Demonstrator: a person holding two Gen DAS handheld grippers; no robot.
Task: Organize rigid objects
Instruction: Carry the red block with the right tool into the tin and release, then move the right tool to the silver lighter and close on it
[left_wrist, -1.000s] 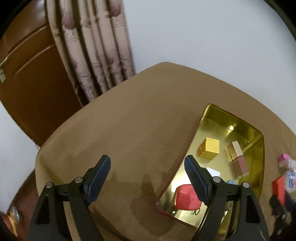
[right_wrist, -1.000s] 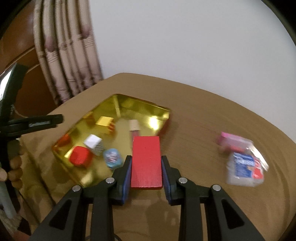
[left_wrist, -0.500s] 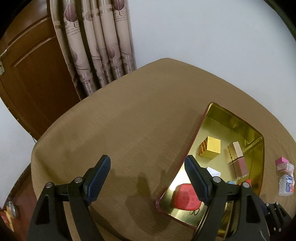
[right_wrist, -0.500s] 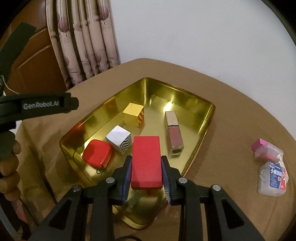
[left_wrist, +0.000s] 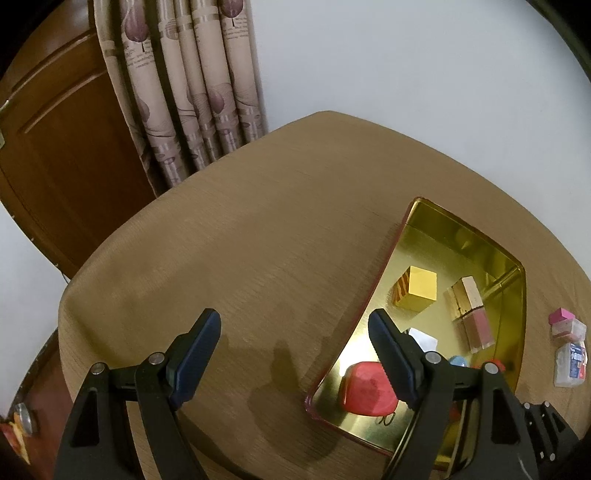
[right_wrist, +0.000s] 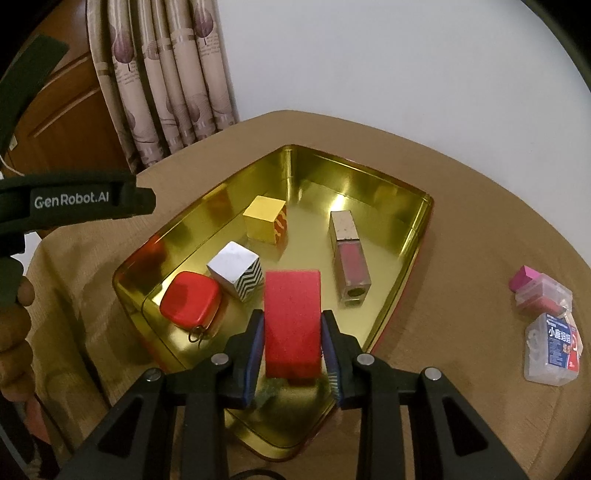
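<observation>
Looking across the table (left_wrist: 258, 240), I see a tan, wood-grained top pushed near a white wall (left_wrist: 406, 74), with patterned curtains (left_wrist: 184, 92) and a brown wooden door (left_wrist: 66, 166) in the corner. My right gripper (right_wrist: 291, 332) has its jaws clenched on a red block (right_wrist: 291, 317), held over the near end of the gold tray (right_wrist: 417, 236). My left gripper (left_wrist: 295, 354) hangs with jaws released over bare tabletop beside the tray's edge. Two small plastic boxes (right_wrist: 550, 343) lie on the table, apart from the tray.
</observation>
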